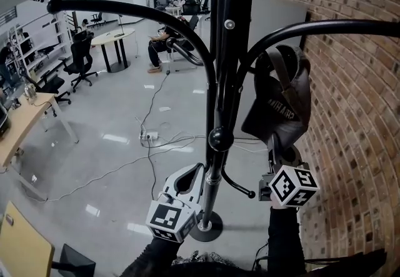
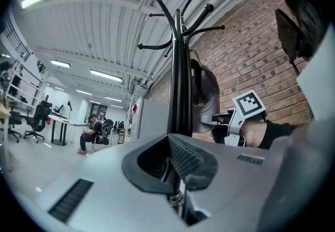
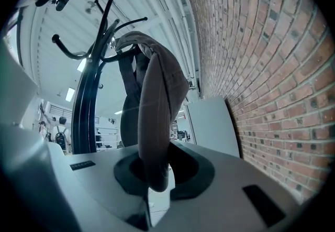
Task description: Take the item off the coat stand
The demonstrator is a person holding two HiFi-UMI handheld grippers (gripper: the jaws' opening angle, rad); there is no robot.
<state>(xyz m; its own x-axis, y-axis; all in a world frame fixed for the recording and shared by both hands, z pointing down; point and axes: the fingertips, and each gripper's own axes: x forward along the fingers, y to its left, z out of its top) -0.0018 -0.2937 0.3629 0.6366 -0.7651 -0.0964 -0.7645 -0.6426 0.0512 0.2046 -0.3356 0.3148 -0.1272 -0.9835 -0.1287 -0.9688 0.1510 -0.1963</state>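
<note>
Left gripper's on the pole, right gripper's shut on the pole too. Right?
No. The right gripper is shut on the hanging bag, not the pole; the right gripper view shows the fabric pinched in its jaws. The left gripper is on the pole.

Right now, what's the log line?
left gripper: holds black metal coat stand | right gripper: grips hanging dark brown fabric bag

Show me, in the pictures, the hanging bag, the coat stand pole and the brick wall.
hanging bag (image 1: pixel 278 107): head view, its dark front panel.
coat stand pole (image 1: pixel 222 63): head view, upper shaft.
brick wall (image 1: pixel 356 113): head view, bare bricks at right.
</note>
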